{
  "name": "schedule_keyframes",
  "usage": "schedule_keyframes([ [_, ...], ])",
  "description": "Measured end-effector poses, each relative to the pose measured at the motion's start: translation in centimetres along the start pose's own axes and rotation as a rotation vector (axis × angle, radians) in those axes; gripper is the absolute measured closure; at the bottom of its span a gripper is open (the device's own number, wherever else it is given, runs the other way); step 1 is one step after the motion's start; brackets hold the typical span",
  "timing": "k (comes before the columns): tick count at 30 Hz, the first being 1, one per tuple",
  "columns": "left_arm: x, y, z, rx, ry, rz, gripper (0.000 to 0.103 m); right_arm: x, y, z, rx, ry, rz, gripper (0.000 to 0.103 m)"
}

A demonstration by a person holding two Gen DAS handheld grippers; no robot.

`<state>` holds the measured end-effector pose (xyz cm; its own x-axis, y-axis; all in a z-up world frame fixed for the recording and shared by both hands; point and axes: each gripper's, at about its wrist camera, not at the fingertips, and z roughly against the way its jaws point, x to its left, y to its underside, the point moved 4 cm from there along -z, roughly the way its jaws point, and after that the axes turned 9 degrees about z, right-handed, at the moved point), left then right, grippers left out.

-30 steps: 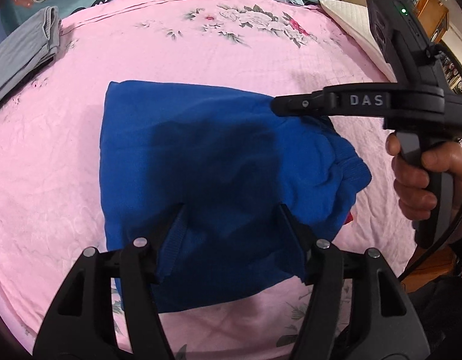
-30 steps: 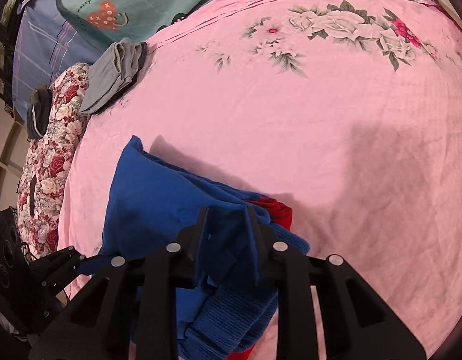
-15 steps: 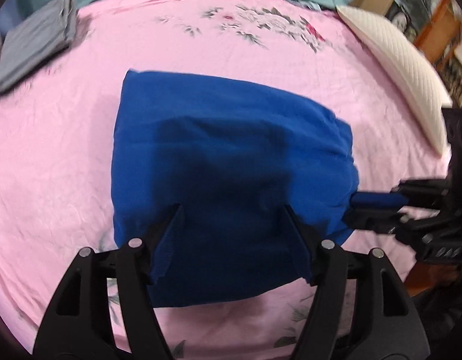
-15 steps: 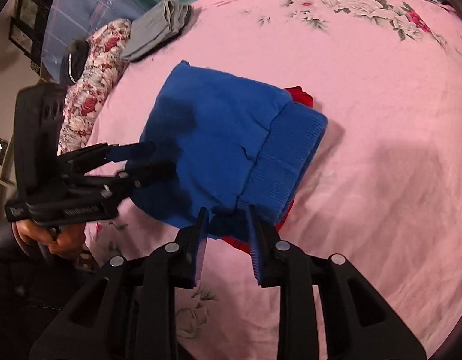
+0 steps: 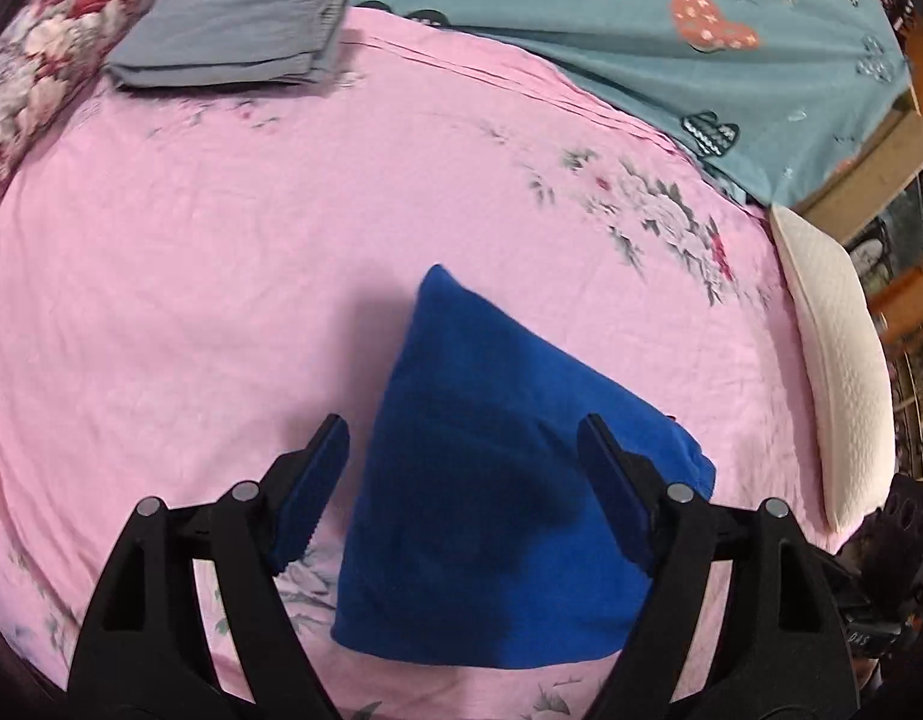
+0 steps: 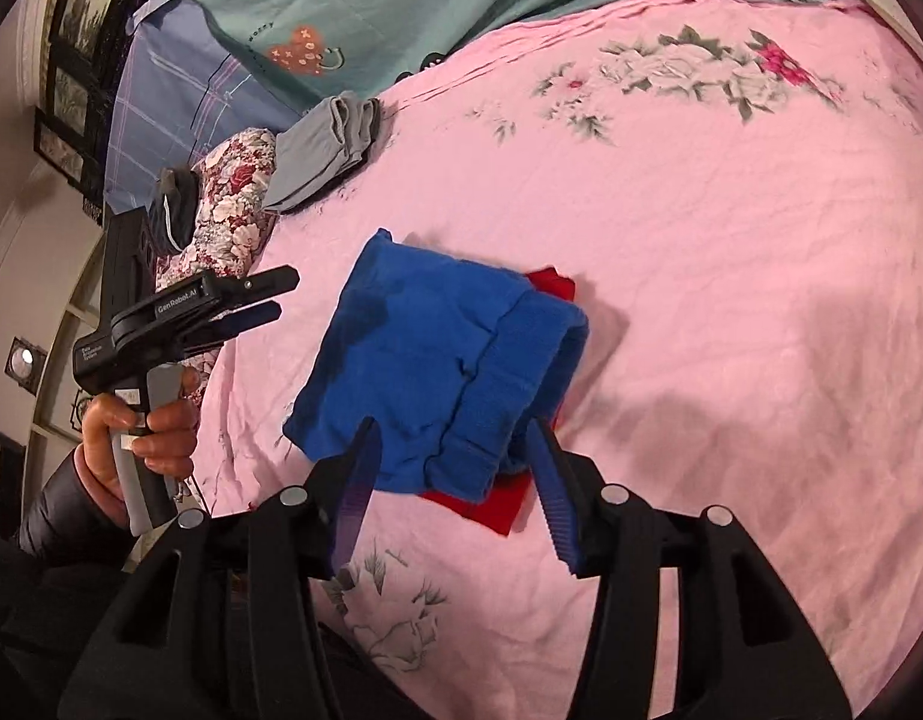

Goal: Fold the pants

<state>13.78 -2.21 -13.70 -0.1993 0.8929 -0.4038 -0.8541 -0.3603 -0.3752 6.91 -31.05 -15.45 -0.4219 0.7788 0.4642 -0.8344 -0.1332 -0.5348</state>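
Note:
The blue pants (image 5: 497, 480) lie folded into a compact bundle on the pink floral bedsheet (image 5: 221, 276). In the right wrist view the blue pants (image 6: 437, 372) show a ribbed waistband on the right and red fabric (image 6: 497, 504) sticking out beneath. My left gripper (image 5: 464, 450) is open and empty, hovering above the bundle; it also shows in the right wrist view (image 6: 269, 300), held off the bundle's left side. My right gripper (image 6: 452, 462) is open and empty, just in front of the bundle's near edge.
Folded grey pants (image 5: 233, 30) lie at the far left of the bed beside a floral pillow (image 5: 47, 48). A teal quilt (image 5: 641, 18) lies across the back. A white pillow (image 5: 839, 372) lies along the right edge.
My right gripper opened and let go of the pants' edge, then pulled back. My left gripper lifted off the bundle and drew away to its left. The bundle now lies flat.

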Motion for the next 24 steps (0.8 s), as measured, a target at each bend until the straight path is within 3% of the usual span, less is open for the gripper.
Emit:
schedule_keyframes([
  [4, 1.0, 3.5, 0.3, 0.001, -0.073, -0.013, 0.023, 1.8, -4.4, -1.6, -0.011, -0.049, 0.107, 0.051],
  [8, 3.6, 6.5, 0.1, 0.042, -0.125, 0.014, 0.028, 4.5, -10.5, -6.5, 0.021, -0.13, 0.215, 0.051],
  [10, 4.5, 7.2, 0.6, 0.059, -0.109, 0.024, 0.043, 4.9, -13.5, -10.1, 0.078, -0.164, 0.227, 0.051],
  [13, 6.0, 7.2, 1.3, 0.055, -0.065, 0.064, 0.05, 5.1, -16.3, -14.7, 0.174, -0.177, 0.242, 0.051],
  [18, 7.4, 7.8, 0.0, 0.122, -0.012, 0.09, 0.05, 5.1, -17.8, -21.2, 0.351, -0.13, 0.289, 0.051],
  [24, 7.7, 8.1, -1.1, 0.172, 0.087, 0.099, 0.05, 4.4, -17.2, -23.5, 0.464, -0.168, 0.299, 0.051],
])
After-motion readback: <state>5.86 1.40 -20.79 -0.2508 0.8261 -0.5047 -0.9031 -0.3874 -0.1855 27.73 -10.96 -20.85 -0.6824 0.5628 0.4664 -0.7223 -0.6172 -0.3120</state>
